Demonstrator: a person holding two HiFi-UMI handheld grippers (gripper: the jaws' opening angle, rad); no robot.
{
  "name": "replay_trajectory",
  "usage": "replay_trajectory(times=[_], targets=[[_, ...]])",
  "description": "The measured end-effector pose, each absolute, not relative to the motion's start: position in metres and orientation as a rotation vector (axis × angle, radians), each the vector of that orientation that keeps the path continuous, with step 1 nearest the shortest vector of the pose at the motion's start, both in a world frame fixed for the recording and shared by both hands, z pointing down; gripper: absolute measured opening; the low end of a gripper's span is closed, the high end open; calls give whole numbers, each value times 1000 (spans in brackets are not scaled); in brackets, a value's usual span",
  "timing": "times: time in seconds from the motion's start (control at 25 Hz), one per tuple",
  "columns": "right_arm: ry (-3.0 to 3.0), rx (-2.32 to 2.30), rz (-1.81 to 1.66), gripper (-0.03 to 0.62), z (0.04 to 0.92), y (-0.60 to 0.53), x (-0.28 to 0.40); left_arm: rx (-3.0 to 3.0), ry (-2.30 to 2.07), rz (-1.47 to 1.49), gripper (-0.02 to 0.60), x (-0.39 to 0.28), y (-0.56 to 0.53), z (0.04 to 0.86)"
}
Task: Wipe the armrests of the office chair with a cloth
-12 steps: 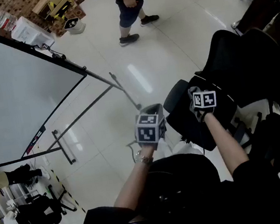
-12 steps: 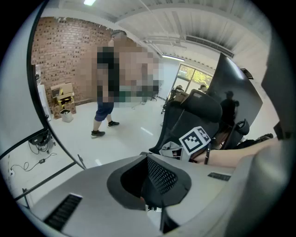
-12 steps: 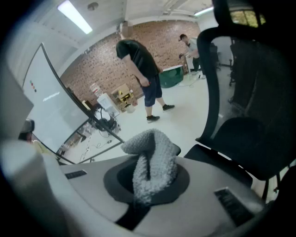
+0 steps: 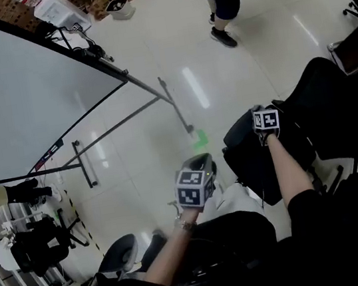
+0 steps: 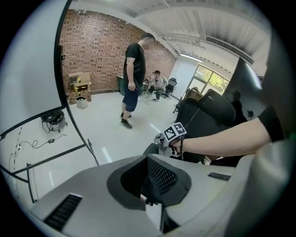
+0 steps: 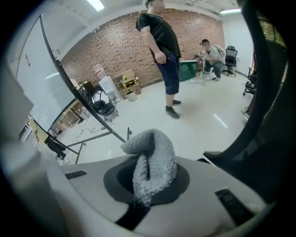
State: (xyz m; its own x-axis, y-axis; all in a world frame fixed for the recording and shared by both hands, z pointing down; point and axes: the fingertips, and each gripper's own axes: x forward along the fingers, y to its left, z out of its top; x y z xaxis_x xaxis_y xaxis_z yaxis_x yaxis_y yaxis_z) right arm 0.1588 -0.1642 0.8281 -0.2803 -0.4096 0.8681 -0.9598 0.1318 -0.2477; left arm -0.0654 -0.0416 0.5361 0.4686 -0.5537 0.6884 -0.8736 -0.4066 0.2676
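Right claw [image 6: 147, 178] clamps the grey cloth [image 6: 155, 155], folded length poking straight out along the jaws near the office chair [image 6: 273, 152], while left claw [image 5: 155, 180] sits closed, empty

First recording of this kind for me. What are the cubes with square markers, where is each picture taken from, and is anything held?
No robot here: a person holds a gripper in each hand, and the cubes are parts of them. The head view looks down on the left gripper and the right gripper, beside a black office chair. The other two cameras ride on the grippers. The right jaws pinch a grey cloth; the left jaws are shut on nothing. A whiteboard stands at left.
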Motion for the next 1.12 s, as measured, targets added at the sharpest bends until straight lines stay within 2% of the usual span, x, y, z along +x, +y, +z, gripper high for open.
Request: replay_trajectory(times=[0.24,0.52,0.92,1.12], targets=[[-1807,1243,1040,18,855,-171,139,2069,-1189,696,-5,-71,-36,546],[-1892,1121,1075,18,883,-139,81,2015,-1206,700,-5,-83,-36,564],[-2055,824,1067,18,890,-45,-14,1987,-1215,702,-5,-91,-36,577],[-2037,492,1003,18,894,22,-47,1982,-1224,699,-5,-99,-29,572]])
